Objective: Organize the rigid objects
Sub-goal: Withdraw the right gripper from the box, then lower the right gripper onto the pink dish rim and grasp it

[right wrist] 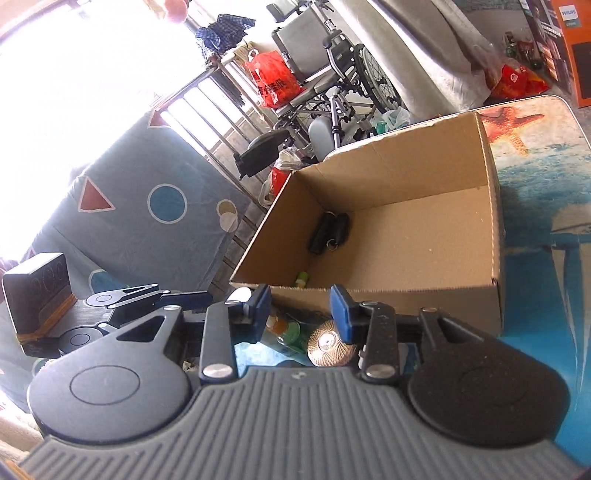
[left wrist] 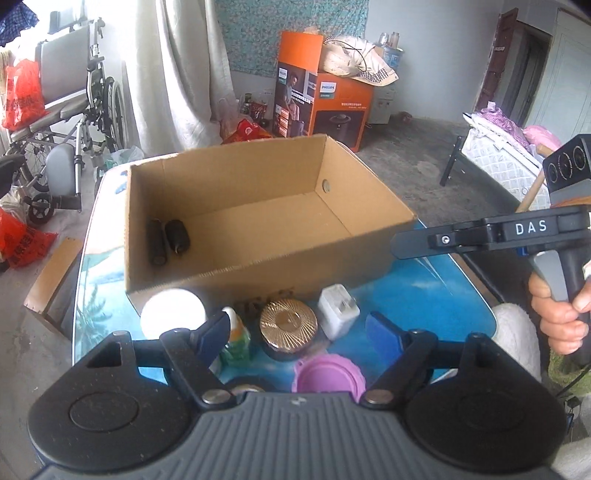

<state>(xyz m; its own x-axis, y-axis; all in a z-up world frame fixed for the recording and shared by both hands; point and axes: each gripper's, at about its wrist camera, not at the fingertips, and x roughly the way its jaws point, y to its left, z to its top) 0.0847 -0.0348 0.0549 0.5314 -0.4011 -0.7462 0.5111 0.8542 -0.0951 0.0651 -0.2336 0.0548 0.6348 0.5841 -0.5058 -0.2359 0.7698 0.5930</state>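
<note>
**Cluttered room, bright window**

Beyond my fingers I see a folded wheelchair (left wrist: 70, 122) beside a pale curtain (left wrist: 177, 74), an orange appliance carton (left wrist: 325, 99) against the patterned wall hanging (left wrist: 291, 22), grey concrete floor (left wrist: 406, 155), and glaring window light (right wrist: 92, 55).

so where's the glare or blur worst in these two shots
Right wrist view: the window at upper left is blown out to white, washing out the railing nearby. Left wrist view: evenly lit, but the white round object beside the cardboard box is overexposed, and straight edges bow from fisheye distortion.

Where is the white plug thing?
In the left wrist view, the white charger sits on the table just in front of the cardboard box, right of the gold-lidded jar.
</note>
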